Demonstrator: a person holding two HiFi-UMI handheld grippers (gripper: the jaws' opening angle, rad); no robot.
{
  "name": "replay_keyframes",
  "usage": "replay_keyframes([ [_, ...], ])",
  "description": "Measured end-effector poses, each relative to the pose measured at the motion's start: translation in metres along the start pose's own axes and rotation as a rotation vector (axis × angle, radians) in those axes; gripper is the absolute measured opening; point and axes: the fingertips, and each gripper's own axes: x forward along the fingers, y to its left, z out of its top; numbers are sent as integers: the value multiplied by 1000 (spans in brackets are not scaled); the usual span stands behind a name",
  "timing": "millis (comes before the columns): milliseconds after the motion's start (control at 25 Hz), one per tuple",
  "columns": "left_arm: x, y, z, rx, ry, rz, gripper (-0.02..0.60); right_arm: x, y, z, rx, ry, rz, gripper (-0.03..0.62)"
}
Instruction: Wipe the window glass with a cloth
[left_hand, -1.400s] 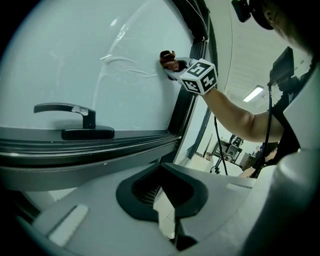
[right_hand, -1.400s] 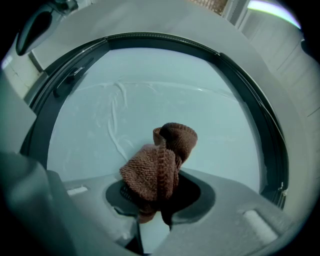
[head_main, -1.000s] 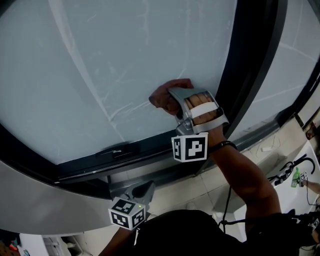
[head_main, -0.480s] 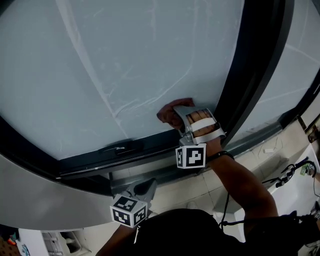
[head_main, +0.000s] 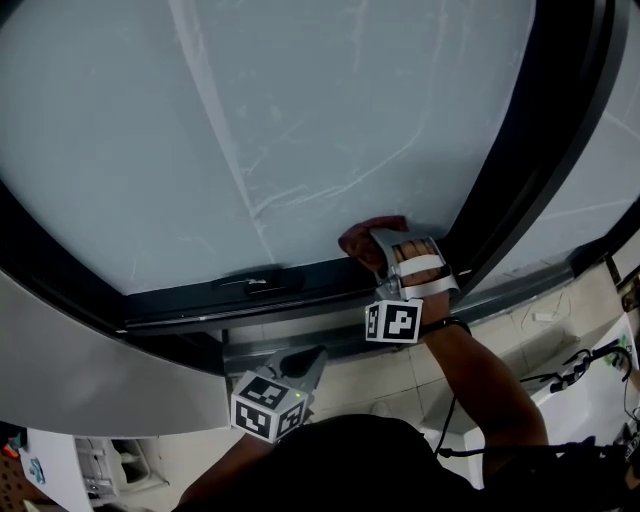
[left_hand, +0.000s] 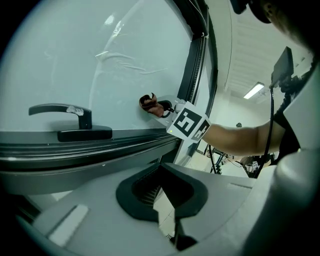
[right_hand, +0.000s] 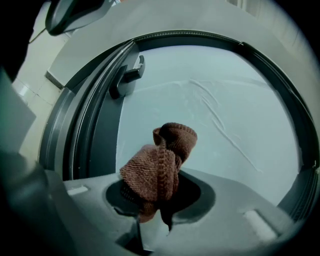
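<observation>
A brown knitted cloth is bunched between the jaws of my right gripper, which is shut on it. In the head view this cloth presses on the window glass at its lower right corner, just above the bottom frame, with the right gripper behind it. Thin streaks run across the pane. My left gripper hangs low, below the sill and away from the glass. Its jaws are together with nothing between them. The left gripper view shows the cloth at a distance.
A dark window handle lies on the bottom frame, left of the cloth. A thick dark upright frame bar stands right beside the right gripper. Tiled floor is below, and a white surface with cables at right.
The right gripper has slid the cloth down and to the right over the glass, to the corner by the bottom frame. The left gripper has stayed low.
</observation>
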Motion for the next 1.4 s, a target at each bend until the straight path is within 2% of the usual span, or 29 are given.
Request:
replay_keyframes([
  [400, -3, 5, -2, -7, -2, 9, 17, 4, 39, -2, -1, 2, 81, 97],
  [1080, -9, 4, -2, -9, -13, -1, 17, 8, 61, -3, -20, 19, 166, 92],
  [1280, -11, 1, -7, -7, -6, -10, 17, 7, 66, -4, -65, 25, 223, 93],
  [1400, -14, 1, -5, 3, -7, -9, 17, 5, 68, -4, -81, 33, 299, 94],
])
